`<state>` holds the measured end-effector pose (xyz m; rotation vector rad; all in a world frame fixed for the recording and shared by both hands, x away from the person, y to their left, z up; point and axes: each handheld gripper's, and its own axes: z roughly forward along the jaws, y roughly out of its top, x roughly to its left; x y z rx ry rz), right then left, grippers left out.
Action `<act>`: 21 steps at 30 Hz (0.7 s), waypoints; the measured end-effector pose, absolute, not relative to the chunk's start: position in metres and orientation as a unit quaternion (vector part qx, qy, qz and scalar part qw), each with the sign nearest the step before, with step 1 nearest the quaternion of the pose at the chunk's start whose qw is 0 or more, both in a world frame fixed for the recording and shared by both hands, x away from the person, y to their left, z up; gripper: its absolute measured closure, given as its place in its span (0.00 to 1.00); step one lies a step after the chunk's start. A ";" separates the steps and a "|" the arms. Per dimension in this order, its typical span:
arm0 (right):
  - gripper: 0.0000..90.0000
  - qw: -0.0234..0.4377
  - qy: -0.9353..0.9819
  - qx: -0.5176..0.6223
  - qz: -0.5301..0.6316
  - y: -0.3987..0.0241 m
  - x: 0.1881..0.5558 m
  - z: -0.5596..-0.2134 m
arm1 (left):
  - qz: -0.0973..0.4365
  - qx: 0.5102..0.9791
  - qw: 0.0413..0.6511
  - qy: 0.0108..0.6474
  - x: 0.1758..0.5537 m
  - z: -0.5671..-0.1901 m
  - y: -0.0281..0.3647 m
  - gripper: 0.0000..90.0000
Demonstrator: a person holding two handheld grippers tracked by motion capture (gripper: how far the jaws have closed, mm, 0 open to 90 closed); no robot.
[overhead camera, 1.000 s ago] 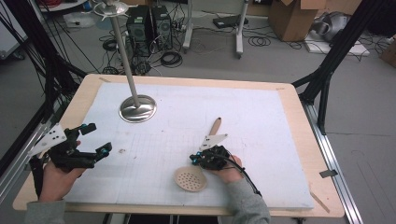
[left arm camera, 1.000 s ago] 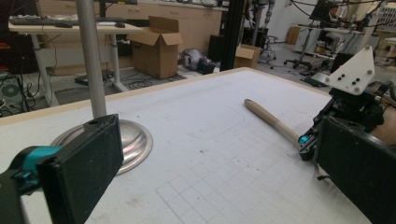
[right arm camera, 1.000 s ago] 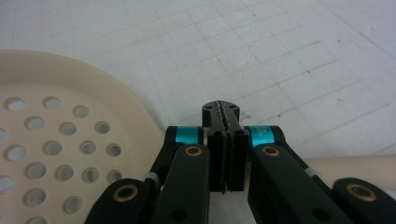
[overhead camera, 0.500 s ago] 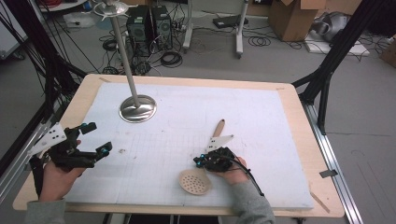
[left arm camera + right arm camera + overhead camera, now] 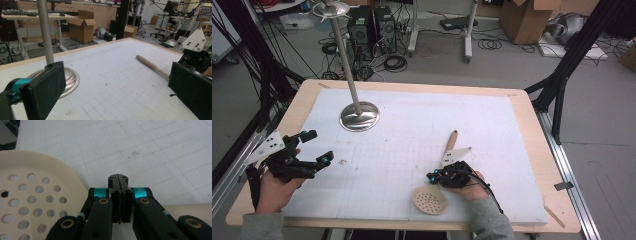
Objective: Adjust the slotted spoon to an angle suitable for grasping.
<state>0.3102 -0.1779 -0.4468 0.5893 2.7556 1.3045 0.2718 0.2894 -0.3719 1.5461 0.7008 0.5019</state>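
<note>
Cream plastic with a pale wooden handle, the slotted skimmer (image 5: 430, 199) is lying flat at the near right of the desk (image 5: 532, 130), its perforated head nearest the person. It is looking light and stiff (the smooth round handle may roll between flat pads), so the mid-handle, close to the head, is seeming the best hold. The right claw (image 5: 435, 177) is sitting pinched shut right over that handle, whether gripping it I cannot tell. The left claw (image 5: 314, 147) is hovering wide and empty at near left, beside the metal stand (image 5: 359, 116).
</note>
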 end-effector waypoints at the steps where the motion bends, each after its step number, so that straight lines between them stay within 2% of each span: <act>1: 1.00 0.018 0.887 0.190 0.420 -0.178 0.310 -0.447 | 0.219 0.676 0.633 0.306 0.272 -0.372 0.289 0.02; 12: 1.00 -0.007 0.887 0.189 0.421 -0.200 0.305 -0.447 | 0.216 0.677 0.634 0.304 0.273 -0.372 0.286 0.02; 21: 1.00 0.028 0.873 0.210 0.439 -0.214 0.307 -0.439 | 0.213 0.680 0.633 0.303 0.275 -0.373 0.282 0.02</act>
